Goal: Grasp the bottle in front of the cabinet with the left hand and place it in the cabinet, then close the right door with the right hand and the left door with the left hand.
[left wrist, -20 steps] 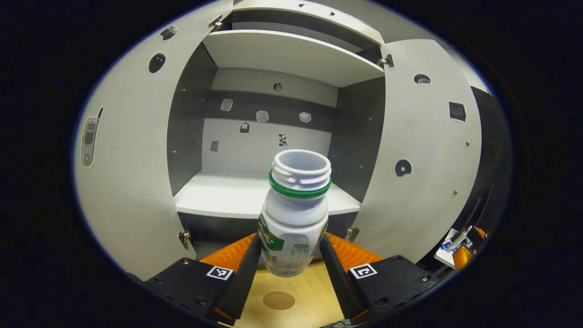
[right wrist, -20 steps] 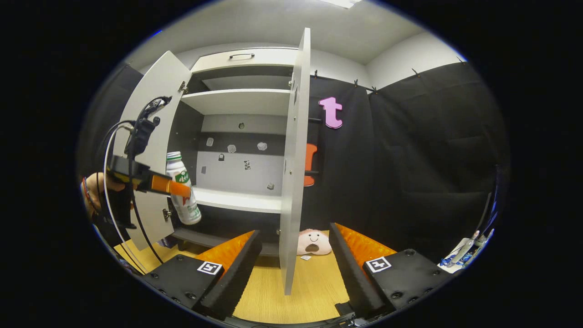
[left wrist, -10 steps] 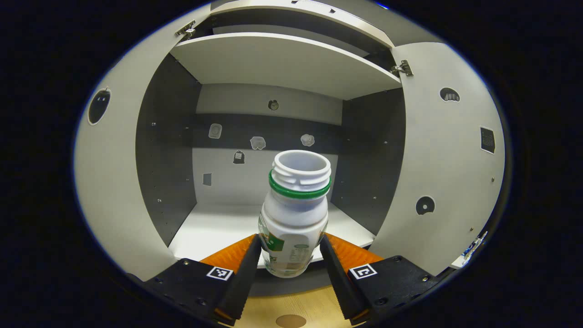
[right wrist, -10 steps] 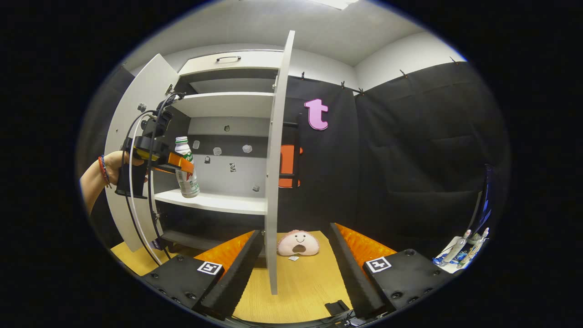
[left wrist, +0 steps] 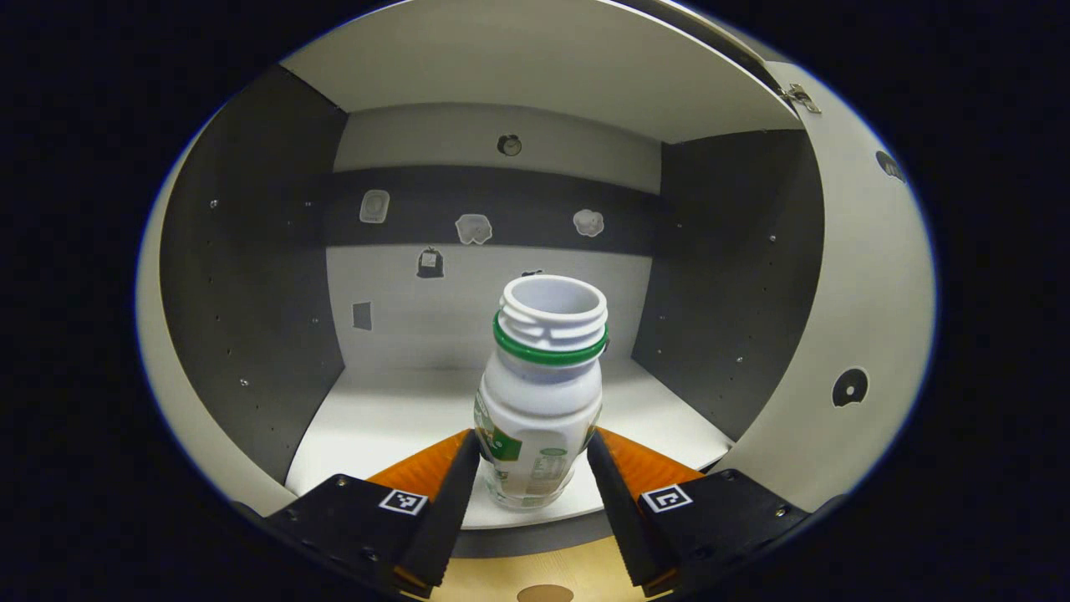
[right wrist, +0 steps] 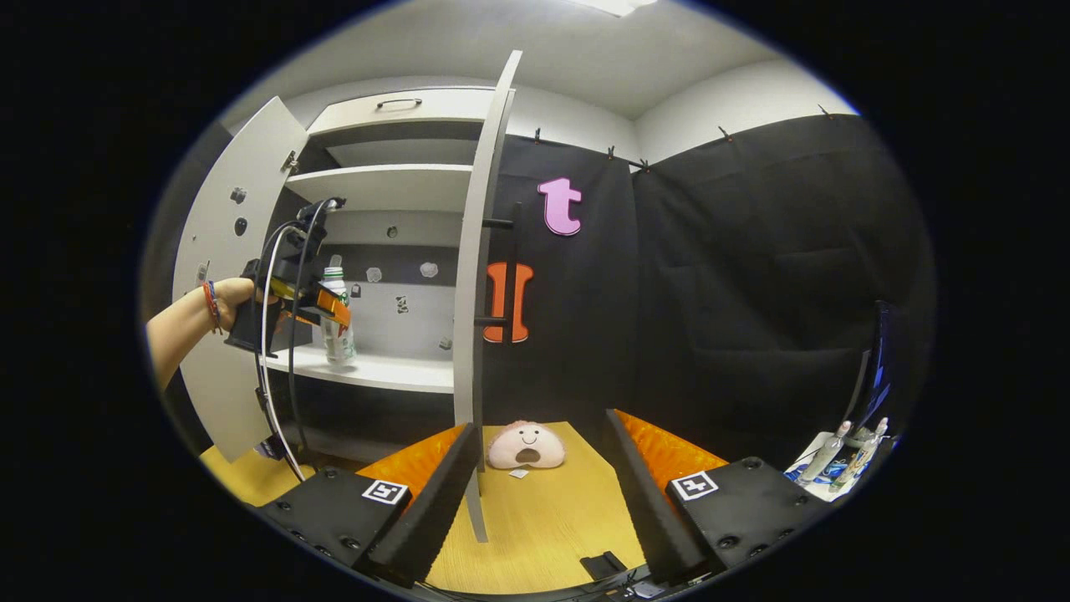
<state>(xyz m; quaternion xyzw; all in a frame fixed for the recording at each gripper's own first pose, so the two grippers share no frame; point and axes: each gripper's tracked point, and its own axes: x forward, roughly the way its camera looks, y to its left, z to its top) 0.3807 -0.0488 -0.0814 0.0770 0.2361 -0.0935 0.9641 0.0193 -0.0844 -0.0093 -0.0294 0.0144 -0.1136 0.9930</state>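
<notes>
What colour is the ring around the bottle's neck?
Green; the ring sits just below the threaded mouth of the white bottle, clearest in the left gripper view.

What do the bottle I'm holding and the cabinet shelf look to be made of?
Bottle: likely plastic, white and slightly glossy, with moulded neck threads, a green ring and a printed label. Shelf: probably laminated board, smooth matte white, with a flat straight front edge. The left gripper pinches the bottle.
</notes>
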